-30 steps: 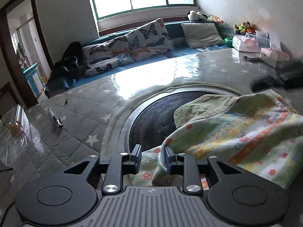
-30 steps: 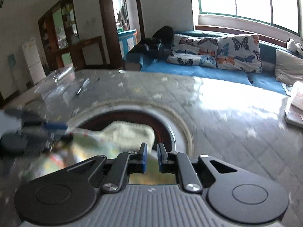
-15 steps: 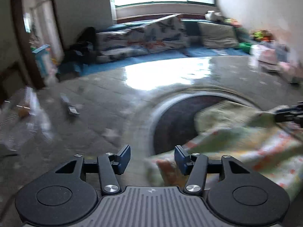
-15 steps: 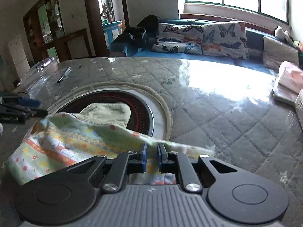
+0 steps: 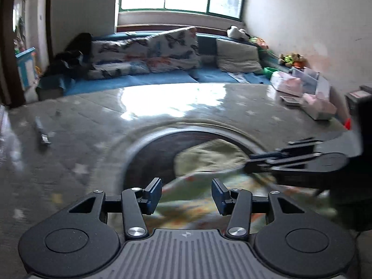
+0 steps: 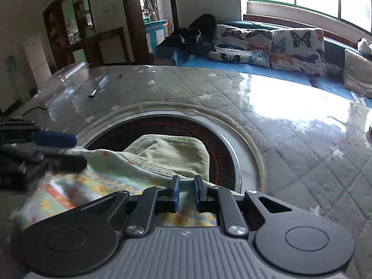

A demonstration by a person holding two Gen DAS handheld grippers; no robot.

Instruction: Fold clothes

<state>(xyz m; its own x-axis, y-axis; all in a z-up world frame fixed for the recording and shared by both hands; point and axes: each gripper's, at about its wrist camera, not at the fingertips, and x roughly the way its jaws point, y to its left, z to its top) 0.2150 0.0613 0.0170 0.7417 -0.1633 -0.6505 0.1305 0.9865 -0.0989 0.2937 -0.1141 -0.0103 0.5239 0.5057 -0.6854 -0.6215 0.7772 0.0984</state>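
Pinching patterned garment (image 6: 97, 186): right gripper (image 6: 185, 187) | left gripper (image 5: 186, 194) spread, just narrowing, unclamped over cloth | no readable writing

The black two-finger left gripper (image 5: 186, 193) stood with jaws parted, having just closed slightly; the black right gripper (image 6: 185, 187) was pinched nearly closed.

Black tool (image 5: 186, 194), blue pads (image 5: 153, 191), silver screws

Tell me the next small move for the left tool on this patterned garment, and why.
Probably lower the left tool onto the near edge of the patterned garment and close. Its jaws, just opened, stand apart over the cloth without gripping it, while the right tool holds its side pinched, so the fold has only one anchor.
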